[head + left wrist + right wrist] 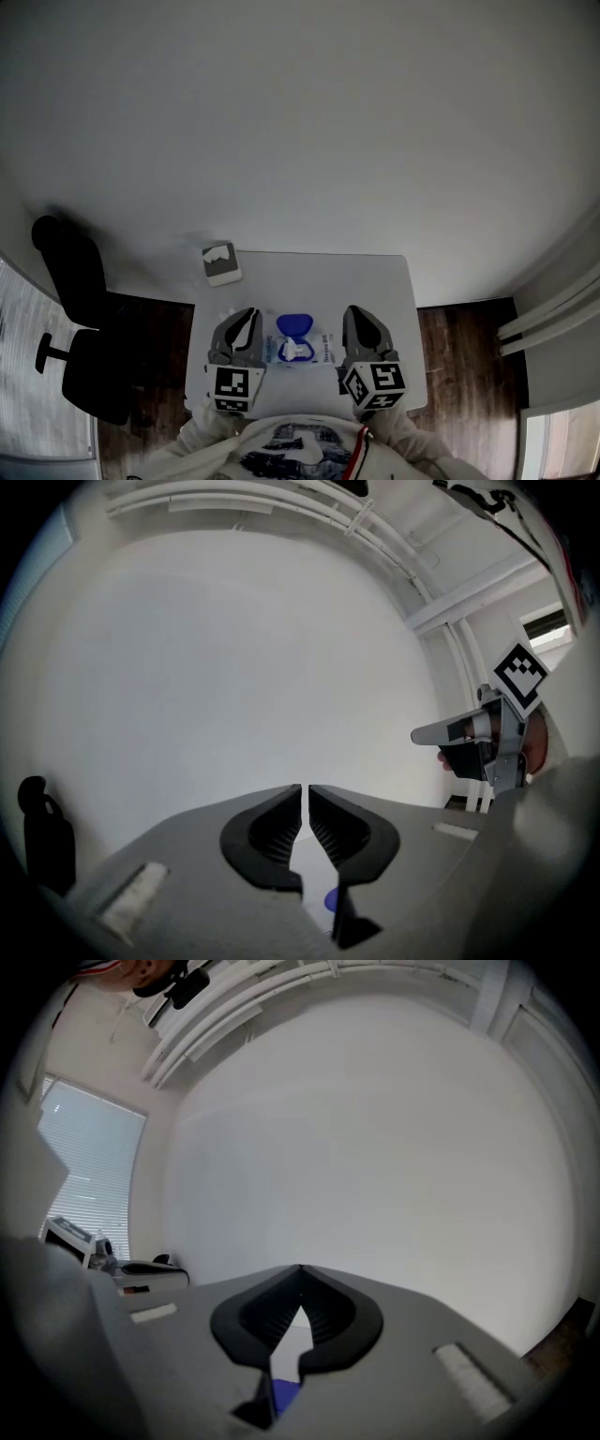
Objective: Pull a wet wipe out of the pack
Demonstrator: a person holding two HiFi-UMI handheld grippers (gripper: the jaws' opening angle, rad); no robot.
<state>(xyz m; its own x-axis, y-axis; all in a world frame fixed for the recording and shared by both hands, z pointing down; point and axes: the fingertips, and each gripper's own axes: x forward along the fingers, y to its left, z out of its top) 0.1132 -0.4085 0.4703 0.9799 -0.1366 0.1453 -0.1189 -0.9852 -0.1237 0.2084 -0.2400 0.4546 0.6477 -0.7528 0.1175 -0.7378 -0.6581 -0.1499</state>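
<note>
Head view gives me the layout: a pale wall [300, 122] fills most of it, dark wood floor [469, 347] runs along both sides, and a black office chair [82, 323] stands off the left edge of the white desk [370, 281]. A small grey and white box [221, 264] sits at the desk's far left corner; I cannot tell what it is.

The pack of wipes [314, 352] lies flat on the near part of the desk, right between my two tools. Its blue lid [294, 325] is flipped up toward the far side, and a white wipe [294, 352] shows in the opening.

Left tongs [306, 789] are clenched down to a thin slit, with nothing caught in them. Right tongs [301, 1274] are clenched too, tips meeting, also empty. Both sit just beside the pack, one on each side, pointing nearly level toward the wall, with only a bit of blue visible under each.

By my reckoning the pack is opened and the wipe is exposed, but the pull has not begun. I'd say what's left is to steady the pack, pinch the wipe and draw it clear
</note>
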